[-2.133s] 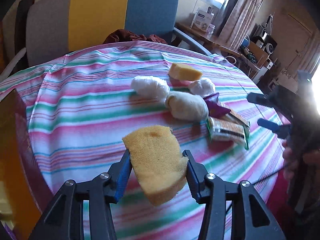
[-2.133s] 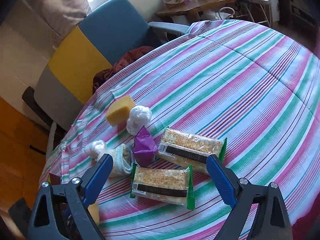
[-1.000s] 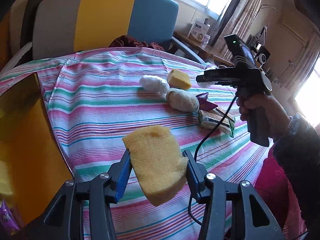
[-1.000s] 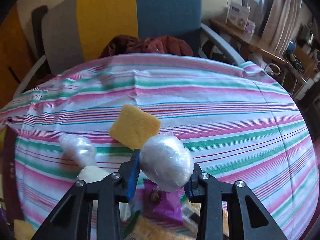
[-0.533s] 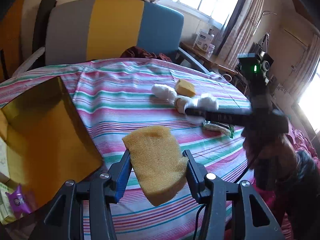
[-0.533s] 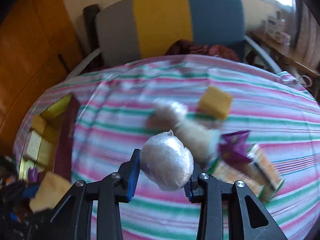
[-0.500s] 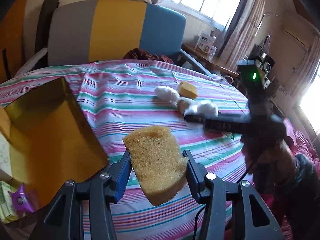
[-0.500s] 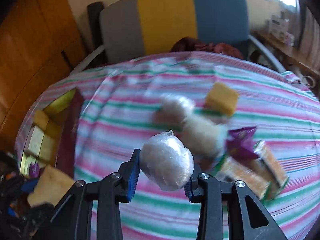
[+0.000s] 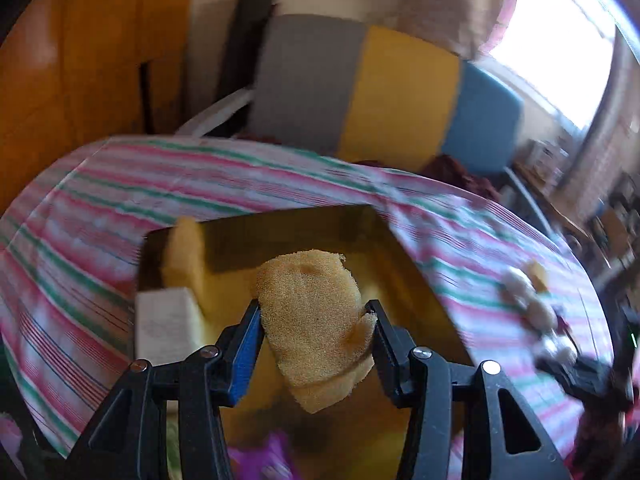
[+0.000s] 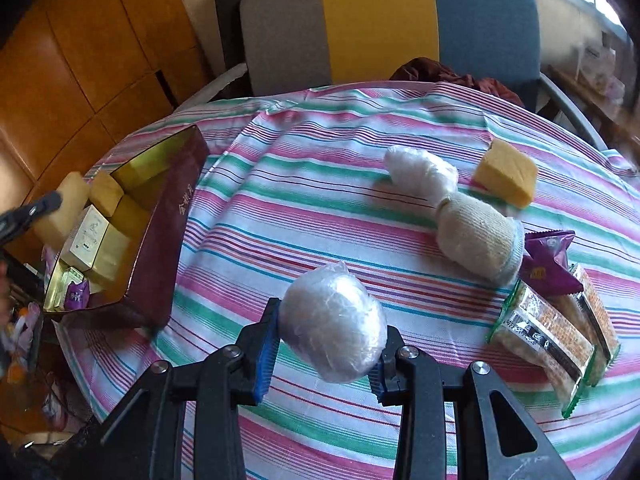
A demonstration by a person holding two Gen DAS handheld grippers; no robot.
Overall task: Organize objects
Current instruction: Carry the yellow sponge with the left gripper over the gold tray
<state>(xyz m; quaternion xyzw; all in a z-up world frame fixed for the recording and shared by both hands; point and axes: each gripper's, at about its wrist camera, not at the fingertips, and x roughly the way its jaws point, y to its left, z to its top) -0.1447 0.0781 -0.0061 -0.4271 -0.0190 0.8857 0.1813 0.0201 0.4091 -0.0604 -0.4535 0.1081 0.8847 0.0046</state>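
My left gripper [image 9: 314,330] is shut on a yellow sponge [image 9: 316,320] and holds it above the open gold-lined box [image 9: 280,224]. The box [image 10: 160,216] has maroon walls and holds another sponge [image 9: 184,256], a white carton [image 9: 160,320] and a purple packet [image 10: 74,294]. My right gripper [image 10: 326,340] is shut on a plastic-wrapped white ball [image 10: 332,324] above the striped tablecloth [image 10: 320,200]. On the cloth lie a second wrapped ball [image 10: 420,172], a rolled sock [image 10: 476,236], a yellow sponge [image 10: 506,178], a purple packet [image 10: 548,260] and cracker packs [image 10: 548,332].
A grey, yellow and blue chair [image 10: 384,20] stands behind the round table. Wooden panelling [image 10: 80,60] is at the left. The left gripper [image 10: 28,212] with its sponge shows at the left edge of the right wrist view.
My left gripper swung left with the sponge from over the tablecloth to above the open box. My right gripper holds the wrapped ball, pulled back from the pile and a little left.
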